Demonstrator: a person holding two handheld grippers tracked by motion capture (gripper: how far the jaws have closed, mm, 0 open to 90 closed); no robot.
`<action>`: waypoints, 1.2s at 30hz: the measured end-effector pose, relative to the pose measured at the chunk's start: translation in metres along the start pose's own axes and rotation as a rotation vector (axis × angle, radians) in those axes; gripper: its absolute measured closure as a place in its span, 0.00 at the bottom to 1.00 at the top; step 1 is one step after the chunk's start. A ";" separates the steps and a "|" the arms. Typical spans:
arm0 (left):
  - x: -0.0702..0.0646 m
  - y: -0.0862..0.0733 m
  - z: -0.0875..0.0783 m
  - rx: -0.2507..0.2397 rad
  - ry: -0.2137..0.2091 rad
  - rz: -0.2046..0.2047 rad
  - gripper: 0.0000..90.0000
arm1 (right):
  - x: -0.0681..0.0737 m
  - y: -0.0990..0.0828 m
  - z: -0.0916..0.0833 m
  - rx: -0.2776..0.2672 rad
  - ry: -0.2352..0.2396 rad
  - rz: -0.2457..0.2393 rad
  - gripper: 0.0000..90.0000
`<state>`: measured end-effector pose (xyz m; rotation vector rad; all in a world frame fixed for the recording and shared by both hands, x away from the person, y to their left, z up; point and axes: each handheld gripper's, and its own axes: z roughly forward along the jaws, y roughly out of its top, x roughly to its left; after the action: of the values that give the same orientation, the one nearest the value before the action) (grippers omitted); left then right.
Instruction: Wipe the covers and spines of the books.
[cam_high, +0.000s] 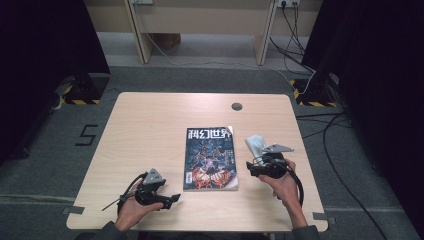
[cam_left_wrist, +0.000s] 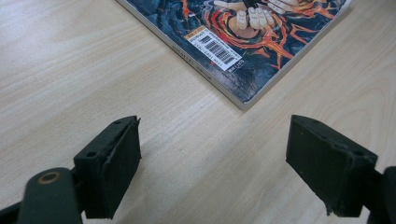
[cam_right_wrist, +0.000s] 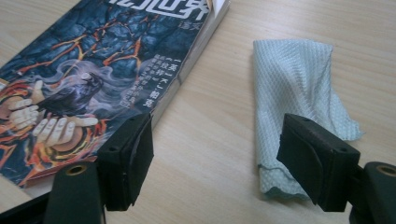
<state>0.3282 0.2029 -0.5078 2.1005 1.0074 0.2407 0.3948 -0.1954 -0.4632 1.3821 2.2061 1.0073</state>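
Pale wood table (cam_high: 150, 120) on grey carpet, magazine (cam_high: 210, 159) beside folded cloth (cam_high: 256, 143), left gripper (cam_high: 172, 199) released near magazine corner, right gripper (cam_high: 249, 167) released by cloth

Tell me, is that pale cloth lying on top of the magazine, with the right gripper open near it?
Not quite. The cloth lies on the table beside the magazine, apart from it, as the right gripper view shows. The right gripper is indeed open near it.
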 end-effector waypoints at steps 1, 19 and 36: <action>0.000 0.000 0.000 -0.001 0.000 0.000 0.19 | 0.001 -0.001 -0.001 -0.006 0.000 -0.002 0.30; 0.001 0.001 -0.003 -0.013 0.005 0.001 0.19 | 0.028 -0.023 -0.010 0.014 0.022 -0.072 0.29; -0.002 0.000 -0.003 0.002 -0.006 0.023 0.19 | 0.039 -0.056 -0.024 0.049 0.033 -0.096 0.24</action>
<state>0.3254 0.2037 -0.5053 2.1146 0.9807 0.2452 0.3262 -0.1849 -0.4845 1.2756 2.3113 0.9550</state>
